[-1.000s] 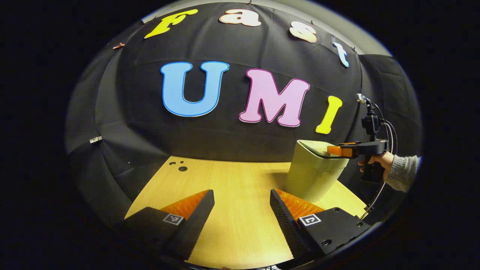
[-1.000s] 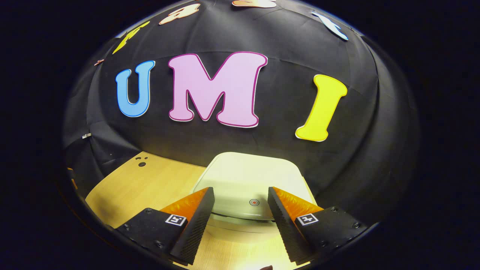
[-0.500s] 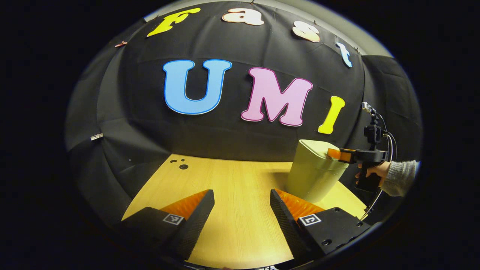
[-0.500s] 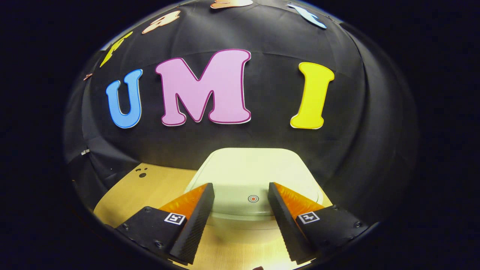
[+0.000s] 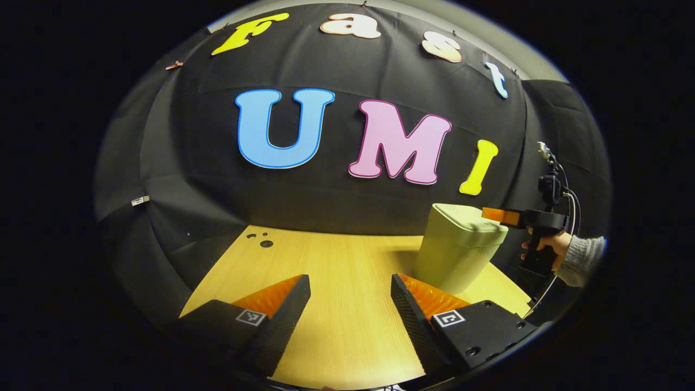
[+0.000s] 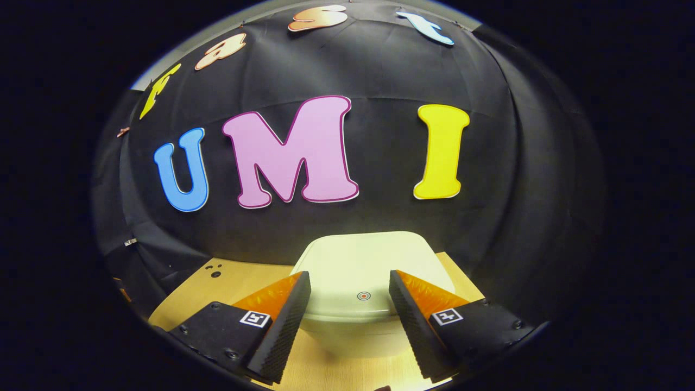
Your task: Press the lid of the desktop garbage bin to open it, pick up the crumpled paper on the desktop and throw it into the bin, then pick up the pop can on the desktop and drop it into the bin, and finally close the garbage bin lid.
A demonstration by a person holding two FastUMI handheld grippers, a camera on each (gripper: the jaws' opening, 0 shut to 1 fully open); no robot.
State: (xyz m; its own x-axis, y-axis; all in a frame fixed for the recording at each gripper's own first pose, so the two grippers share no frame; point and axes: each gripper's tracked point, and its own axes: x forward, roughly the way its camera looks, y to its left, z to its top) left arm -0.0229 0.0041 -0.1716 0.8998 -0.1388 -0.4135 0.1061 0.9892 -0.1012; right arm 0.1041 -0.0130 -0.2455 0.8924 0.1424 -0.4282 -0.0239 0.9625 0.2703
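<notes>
Bin point(image 6: 374, 320) lid point(image 6: 369, 266) down; base hidden behind spread right tongs point(image 6: 347, 282).

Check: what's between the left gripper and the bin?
Only bare table lies between the open left gripper and the bin, as the left gripper view shows.

The bin point(image 6: 374, 260) is pale cream-green all over, its lid point(image 6: 358, 255) marked with a small red-and-white ring point(image 6: 364, 296) toward 6 o'clock. The table point(image 5: 336, 271) is light yellow wood grain with dark round holes point(image 5: 261, 241) at 10 o'clock. The sleeve point(image 5: 583, 258) is grey knit.
</notes>
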